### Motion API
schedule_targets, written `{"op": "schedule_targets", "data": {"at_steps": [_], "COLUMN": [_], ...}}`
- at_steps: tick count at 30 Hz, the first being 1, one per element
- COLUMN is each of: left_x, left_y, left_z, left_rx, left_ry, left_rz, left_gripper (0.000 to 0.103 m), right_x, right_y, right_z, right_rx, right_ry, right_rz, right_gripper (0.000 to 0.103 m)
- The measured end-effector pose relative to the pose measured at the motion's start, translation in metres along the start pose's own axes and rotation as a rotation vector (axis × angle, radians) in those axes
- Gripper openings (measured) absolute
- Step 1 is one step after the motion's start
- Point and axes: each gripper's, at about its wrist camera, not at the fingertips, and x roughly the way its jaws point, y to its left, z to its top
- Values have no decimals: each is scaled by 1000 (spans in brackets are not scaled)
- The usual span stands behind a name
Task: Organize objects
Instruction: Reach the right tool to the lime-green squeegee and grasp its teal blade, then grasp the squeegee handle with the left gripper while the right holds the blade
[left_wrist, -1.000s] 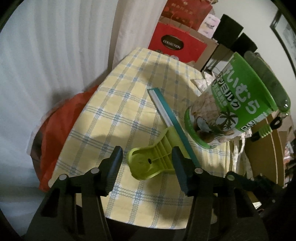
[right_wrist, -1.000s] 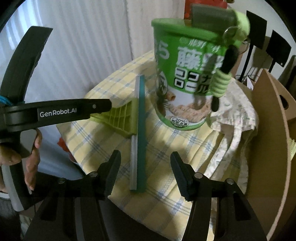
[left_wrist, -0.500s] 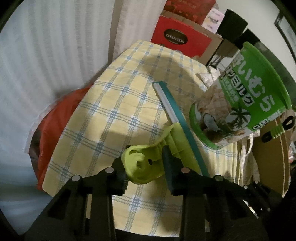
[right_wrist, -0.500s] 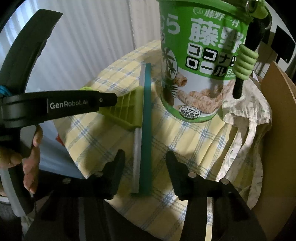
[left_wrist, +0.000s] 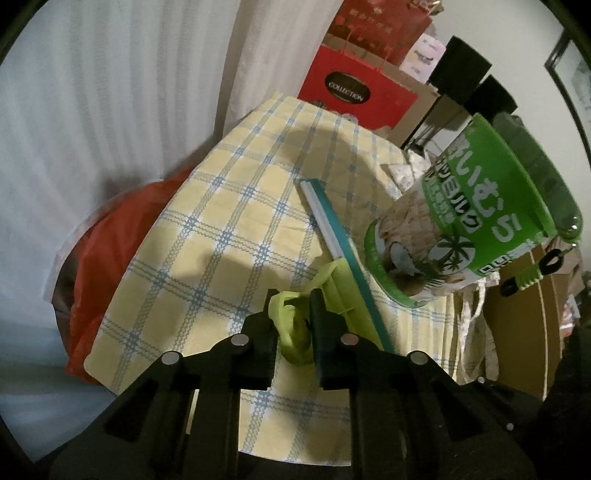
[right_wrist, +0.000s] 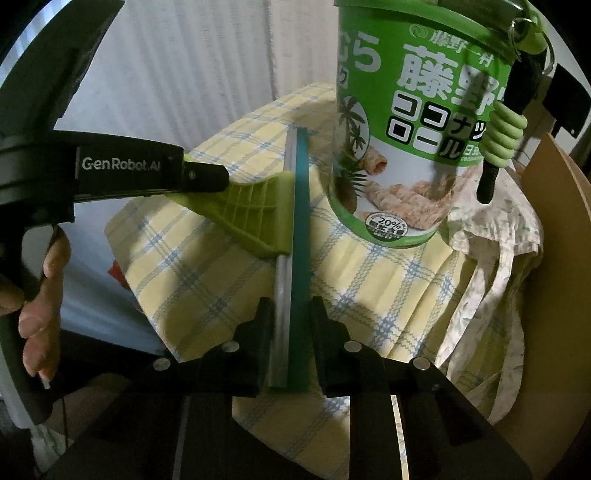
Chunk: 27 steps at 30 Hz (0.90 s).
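The left tongs (left_wrist: 293, 325) have just been closing and now pinch the lime-green handle (left_wrist: 291, 328) of the squeegee (right_wrist: 258, 218). The right tongs (right_wrist: 291, 332) have also just been closing, and stand narrow on the near end of its teal blade (right_wrist: 299, 229) and grey strip, at the bottom centre of the right wrist view. The squeegee lies on the yellow checked cloth (left_wrist: 207, 236) over the table, so one tool is held at two points.

The risk, as I judge it, is a twist: if the two hands lift unevenly, the blade may slip from the right tongs or lever the handle out of the left. The blade's far half runs just beside the green snack canister (right_wrist: 417, 140), at the upper right of that view; a sideways swing could knock it over, and a coiled green strap (right_wrist: 502, 136) hangs down its side.

Open room lies toward the left of the frame, over bare cloth. The cloth's edge falls away at lower left, above something orange-red (left_wrist: 107, 236). On the right, a floral cloth (right_wrist: 495, 258) and a brown board (right_wrist: 554, 258) close that side.
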Motion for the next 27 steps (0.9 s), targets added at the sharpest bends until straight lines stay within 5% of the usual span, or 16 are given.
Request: {"op": "schedule_targets", "data": {"at_steps": [27], "left_x": [-105], "left_y": [-24], "left_z": [16], "left_rx": [29], "left_ry": [-184], "left_rz": [-100], "left_gripper": [14], "right_x": [-98], "right_y": [7], "right_z": [8], "right_rx": [8], "right_ry": [-212], "right_rz": [68], "right_gripper": [20]}}
